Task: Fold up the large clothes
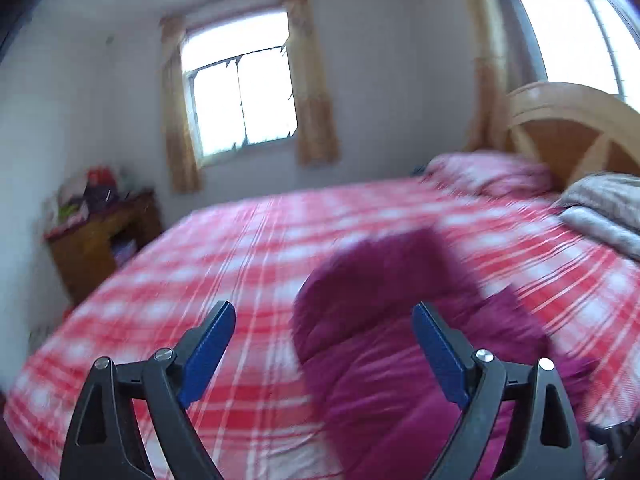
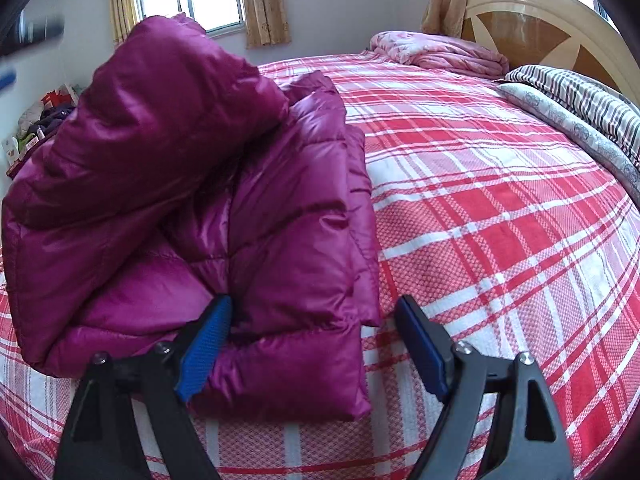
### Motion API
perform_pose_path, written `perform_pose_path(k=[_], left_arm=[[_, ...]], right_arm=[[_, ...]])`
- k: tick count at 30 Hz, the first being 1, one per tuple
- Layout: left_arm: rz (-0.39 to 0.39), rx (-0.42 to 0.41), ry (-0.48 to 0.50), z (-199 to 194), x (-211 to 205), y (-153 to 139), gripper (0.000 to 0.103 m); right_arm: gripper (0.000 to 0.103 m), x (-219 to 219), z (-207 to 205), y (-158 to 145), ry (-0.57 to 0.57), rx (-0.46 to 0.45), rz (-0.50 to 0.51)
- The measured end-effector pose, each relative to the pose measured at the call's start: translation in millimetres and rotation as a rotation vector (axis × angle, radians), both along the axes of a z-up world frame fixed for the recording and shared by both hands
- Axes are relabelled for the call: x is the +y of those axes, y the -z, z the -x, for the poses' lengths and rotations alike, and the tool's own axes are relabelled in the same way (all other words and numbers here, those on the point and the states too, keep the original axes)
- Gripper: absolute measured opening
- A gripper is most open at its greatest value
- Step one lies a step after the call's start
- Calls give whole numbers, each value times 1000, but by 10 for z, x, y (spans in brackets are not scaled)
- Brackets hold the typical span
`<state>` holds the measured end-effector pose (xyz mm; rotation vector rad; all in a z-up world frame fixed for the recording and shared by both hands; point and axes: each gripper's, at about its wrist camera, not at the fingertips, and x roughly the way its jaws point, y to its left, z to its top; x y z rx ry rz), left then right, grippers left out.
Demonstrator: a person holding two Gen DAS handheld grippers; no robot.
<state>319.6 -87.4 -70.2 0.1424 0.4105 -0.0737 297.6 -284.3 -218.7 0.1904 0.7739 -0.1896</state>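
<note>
Two grippers in view, one per wrist camera, both with blue-padded black fingers spread wide apart and nothing between them. Left gripper (image 1: 323, 314) hangs above the bed, its view motion-blurred; right gripper (image 2: 314, 307) sits low at the near edge of the puffy magenta quilted down jacket (image 2: 208, 184), left pad (image 2: 206, 350) touching or just over the jacket's bottom hem, right pad (image 2: 420, 350) over bare sheet. Jacket lies on the red-and-white plaid bed sheet (image 2: 480, 208), toward the left side of the bed in the right wrist view, bulk heaped up and partly folded over itself, right edge running straight along the sheet. Open plaid surface extends right of that edge up to a striped grey folded blanket (image 2: 580, 100) and a pink folded quilt (image 2: 436, 54) by the curved wooden headboard (image 2: 532, 12). Wooden bedside cabinet (image 1: 100, 240) stands beyond the far left bed edge, below a curtained window (image 1: 240, 96).
</note>
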Motion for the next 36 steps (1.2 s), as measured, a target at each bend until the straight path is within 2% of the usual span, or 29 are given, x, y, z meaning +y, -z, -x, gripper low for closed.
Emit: perform_pose_path(k=[2,5,7,8,13,16,19,21,22,23,25,29,32,34,36], left_arm=[[74,154,-26,-287,229,347,90],[203,306,11,-497,342,744,90],[248,317,40,-524,273,831,90],[241,311,51,-528,200,830,90],[138,243,136,-434,-139,744,90],[92,216,156,-401,-212,736,90],[101,225,163,-390,-217,741,90],[110,231,169,-374,-206,750,90],[111,235,170,-392,-210,757,90],[112,238,172,-398,-218,753,90],[109,238,183,-389,-252,709,90],[92,238,250,-345,-384,684,90],[20,206,307,-267,-580,706,90],[-21,186,318,-243,-634,693,91],[-16,179,333,-260,-625,648,91]], right_arm=[[86,2,3,2,3,-4,3],[86,-7,34,-29,8,-6,-14],[86,-45,65,-93,17,-16,-27],[86,-66,85,-143,24,-31,-23],[86,-299,246,-612,90,-177,-48],[86,-346,236,-865,39,-260,-92],[86,-343,121,-965,-21,-272,-113],[86,-310,-19,-927,-53,-237,-132],[76,-307,-132,-843,-89,-178,-153],[50,-273,-163,-743,-113,-131,-174],[23,-232,-177,-552,-157,-50,-205],[15,-176,13,-345,-162,-1,-137],[15,-220,48,-227,-153,38,-126],[15,-228,52,-268,-161,54,-124],[18,-257,73,-385,-161,40,-110]])
